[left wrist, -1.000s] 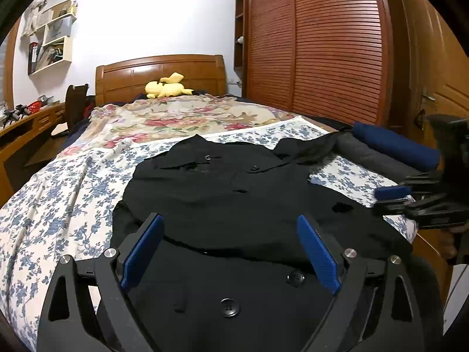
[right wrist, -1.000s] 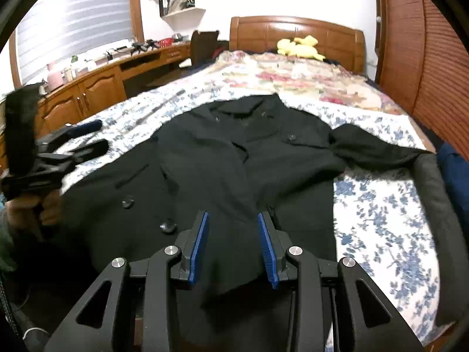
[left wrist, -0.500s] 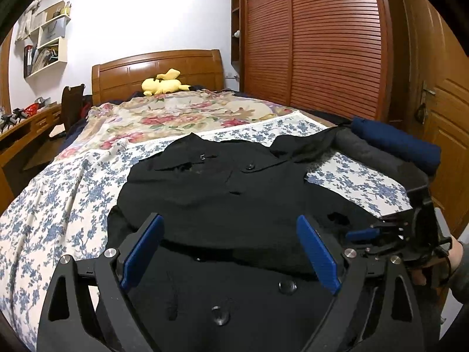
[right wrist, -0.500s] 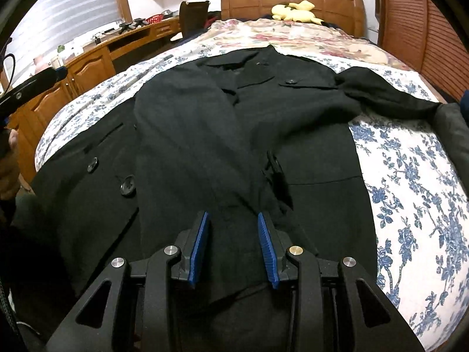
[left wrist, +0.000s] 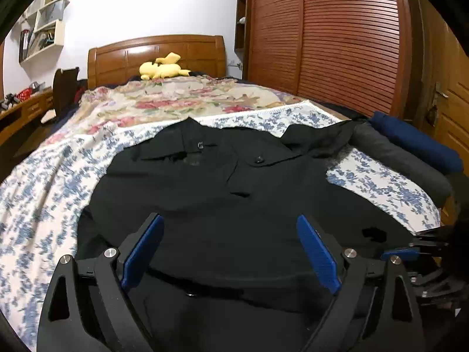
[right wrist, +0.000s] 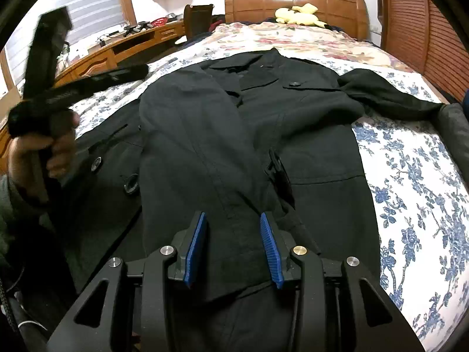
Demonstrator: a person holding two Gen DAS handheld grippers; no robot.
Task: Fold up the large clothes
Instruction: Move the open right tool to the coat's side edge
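Observation:
A large black coat (left wrist: 234, 182) lies face up on the bed, buttons showing. One sleeve (right wrist: 190, 135) is folded down over its front; the other sleeve (right wrist: 395, 99) stretches out to the right. My right gripper (right wrist: 233, 245) sits low over the folded sleeve's cuff. Its jaws are opening, and the cuff lies flat between the blue pads (right wrist: 195, 246) without being pinched. My left gripper (left wrist: 231, 252) stands wide open above the coat's lower front, holding nothing. In the right wrist view it shows blurred at the left, in a person's hand (right wrist: 58, 146).
The flowered bedsheet (right wrist: 410, 176) shows around the coat. A rolled navy garment (left wrist: 410, 143) and a grey one (left wrist: 395, 161) lie at the bed's right edge. A yellow plush (left wrist: 161, 69) sits by the headboard. Wardrobe doors (left wrist: 337, 44) stand at the right, a desk (right wrist: 117, 50) at the left.
My right gripper sank onto the coat with the sleeve, and its pads spread a little. My left gripper moved forward and lower over the coat, still wide open.

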